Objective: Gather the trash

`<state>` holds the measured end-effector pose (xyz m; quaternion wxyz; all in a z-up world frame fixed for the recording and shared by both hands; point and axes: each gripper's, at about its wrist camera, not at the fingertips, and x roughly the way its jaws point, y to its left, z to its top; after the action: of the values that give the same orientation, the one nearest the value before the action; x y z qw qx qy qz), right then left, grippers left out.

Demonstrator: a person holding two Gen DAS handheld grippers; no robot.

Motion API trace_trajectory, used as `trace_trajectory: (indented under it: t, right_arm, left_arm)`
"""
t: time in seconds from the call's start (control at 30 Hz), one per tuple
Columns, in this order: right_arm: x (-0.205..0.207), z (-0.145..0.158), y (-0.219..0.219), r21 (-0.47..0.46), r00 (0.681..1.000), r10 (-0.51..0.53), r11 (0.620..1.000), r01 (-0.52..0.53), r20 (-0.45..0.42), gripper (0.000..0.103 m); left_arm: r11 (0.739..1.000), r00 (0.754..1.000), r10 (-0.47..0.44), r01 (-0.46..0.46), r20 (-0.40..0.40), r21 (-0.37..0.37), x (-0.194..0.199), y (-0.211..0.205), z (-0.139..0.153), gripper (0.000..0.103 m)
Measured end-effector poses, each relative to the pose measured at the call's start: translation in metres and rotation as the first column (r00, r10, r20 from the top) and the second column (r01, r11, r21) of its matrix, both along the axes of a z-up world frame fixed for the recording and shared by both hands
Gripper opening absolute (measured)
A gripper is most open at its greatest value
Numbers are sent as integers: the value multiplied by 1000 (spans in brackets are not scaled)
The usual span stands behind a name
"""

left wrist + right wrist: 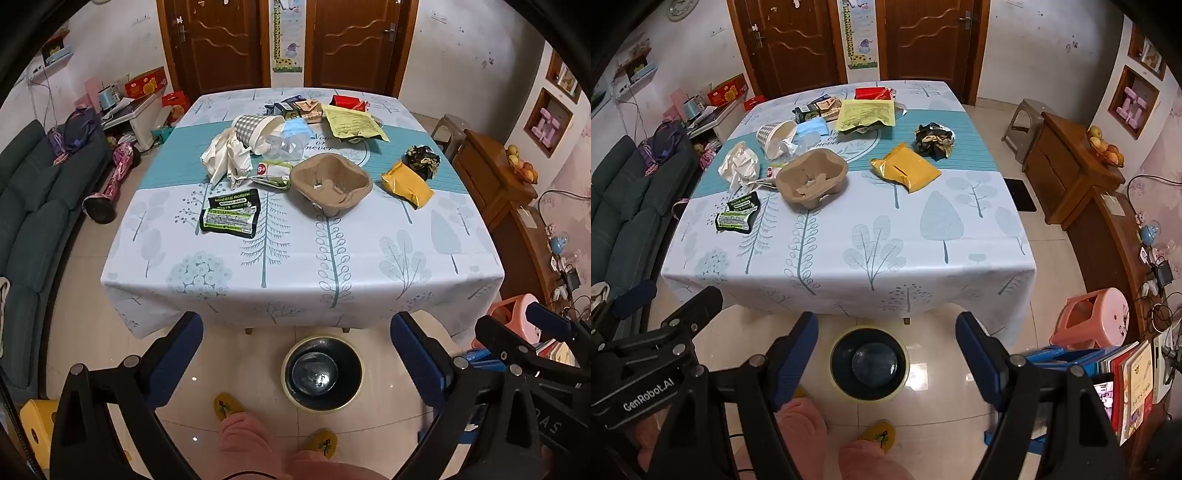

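Observation:
Trash lies across the far half of a table with a tree-print cloth (295, 258) (849, 251): a brown pulp cup carrier (330, 182) (811, 180), a yellow packet (406, 183) (905, 168), a black-and-green wrapper (229, 217) (737, 214), crumpled white paper (227, 158) (738, 166), a checked paper cup (258, 131) (775, 137) and a crumpled dark foil wrapper (423, 157) (934, 142). A black-lined bin (322, 373) (868, 363) stands on the floor in front of the table. My left gripper (295, 354) and right gripper (886, 350) hang above the bin, both open and empty.
A dark sofa (29, 221) runs along the left. A wooden cabinet (1071, 173) with fruit, a pink stool (1097, 314) and books (1126, 373) stand on the right. The person's knees and yellow slippers (227, 406) are near the bin. Two brown doors (354, 44) close the far wall.

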<state>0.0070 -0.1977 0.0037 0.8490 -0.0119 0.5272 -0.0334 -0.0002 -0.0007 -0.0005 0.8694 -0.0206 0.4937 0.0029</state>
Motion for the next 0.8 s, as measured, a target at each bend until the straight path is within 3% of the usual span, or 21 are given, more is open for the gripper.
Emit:
trace_trajectory:
  t: [0.23,0.8]
  right_arm:
    - [-2,2,-1,-1,1000,-10,1000,10,2,77]
    - [-8,11,5,-2,1000,0,1000,0,15,77]
  left_arm:
    - [999,999,-9,11,33,-34,-8,7,4,100]
    - [1000,999,-2,2,38,-20,-13,3,14,100]
